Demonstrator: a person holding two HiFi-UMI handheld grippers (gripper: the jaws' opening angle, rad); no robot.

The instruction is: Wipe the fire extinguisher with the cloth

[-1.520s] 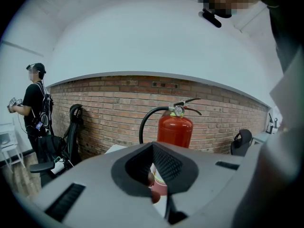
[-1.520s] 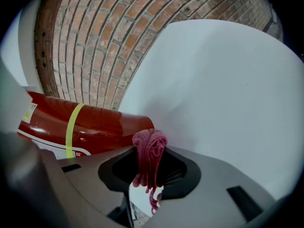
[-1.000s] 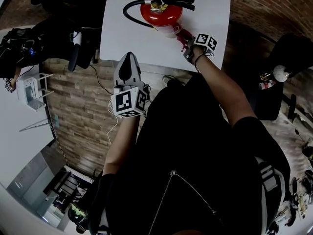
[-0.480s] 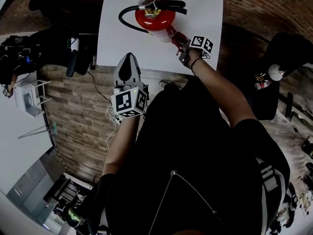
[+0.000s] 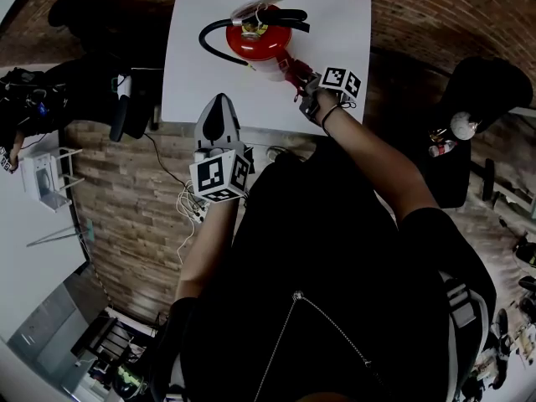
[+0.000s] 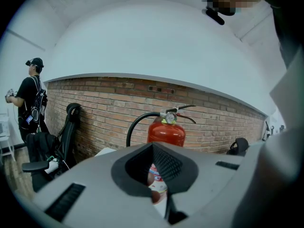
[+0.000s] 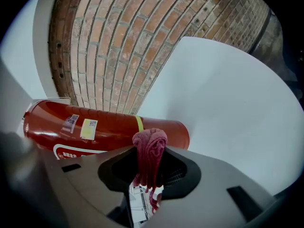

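A red fire extinguisher [image 5: 261, 38] with a black hose stands upright on the white table [image 5: 197, 74]. My right gripper [image 5: 303, 80] is shut on a dark red cloth [image 5: 294, 67] and presses it against the extinguisher's lower right side. In the right gripper view the bunched cloth [image 7: 149, 153] sticks out of the right gripper [image 7: 151, 172] and touches the red cylinder [image 7: 104, 127] near its base. My left gripper [image 5: 219, 107] hovers at the table's near edge, shut and holding nothing. The left gripper view shows the left gripper [image 6: 156, 177] below the extinguisher [image 6: 166, 129].
A brick wall [image 6: 104, 103] runs behind the table. A black office chair [image 5: 134, 99] stands left of it, and a person [image 6: 31, 99] stands farther left. Another dark chair [image 5: 494, 90] is at the right. Cables [image 5: 193, 208] lie on the wooden floor.
The right gripper stays against the extinguisher's lower side with the cloth and has shifted only slightly. The whole scene has slid a little in the head view. The left gripper has not moved.
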